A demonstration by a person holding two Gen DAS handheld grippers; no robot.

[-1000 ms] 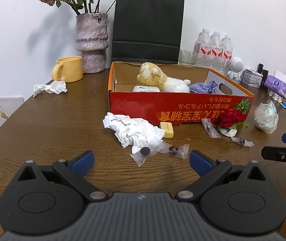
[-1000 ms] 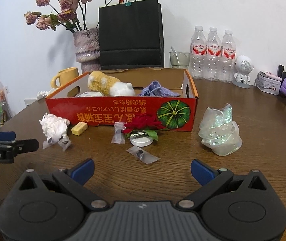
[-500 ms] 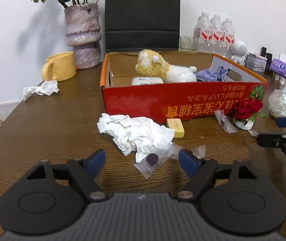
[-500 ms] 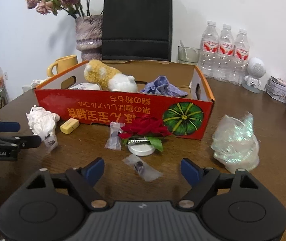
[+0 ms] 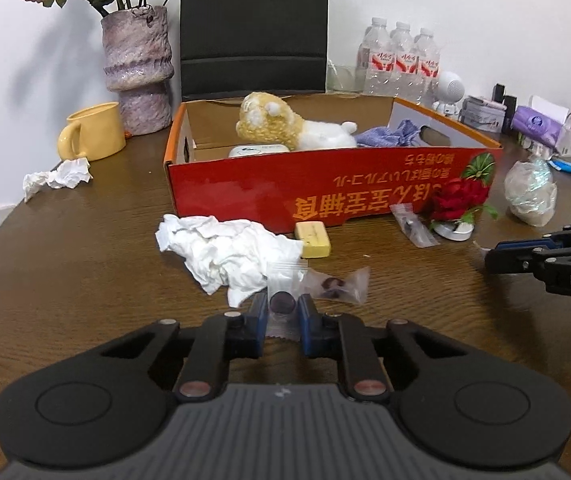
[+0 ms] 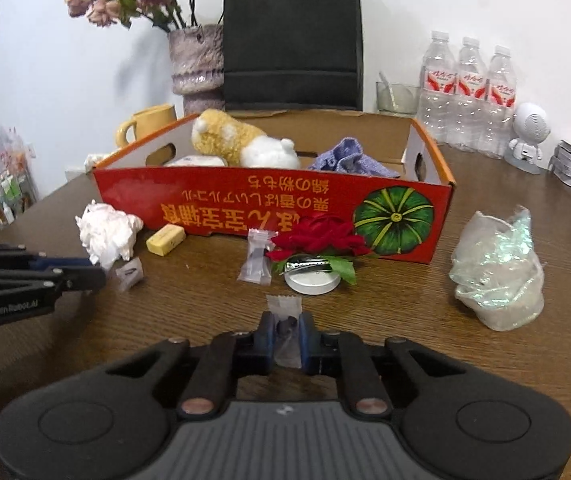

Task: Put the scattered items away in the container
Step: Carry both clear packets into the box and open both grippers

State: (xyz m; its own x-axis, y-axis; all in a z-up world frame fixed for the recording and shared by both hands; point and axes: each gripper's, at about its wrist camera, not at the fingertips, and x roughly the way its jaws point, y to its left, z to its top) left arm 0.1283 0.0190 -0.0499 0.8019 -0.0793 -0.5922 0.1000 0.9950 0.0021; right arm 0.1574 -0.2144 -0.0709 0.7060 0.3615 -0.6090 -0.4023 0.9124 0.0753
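Observation:
The red cardboard box holds a plush toy, a white case and a blue cloth. My left gripper is shut on a small clear packet with a dark disc, low over the table beside the crumpled white tissue. My right gripper is shut on another small clear packet in front of the red rose. A yellow eraser, two more packets and a crumpled plastic wrap lie on the table.
A yellow mug, a vase of dried flowers, a black paper bag, water bottles, a small white robot figure and another tissue stand around the box. A white round lid lies under the rose.
Both grippers moved forward and down and closed, each onto a small clear packet that lay on the table before it.

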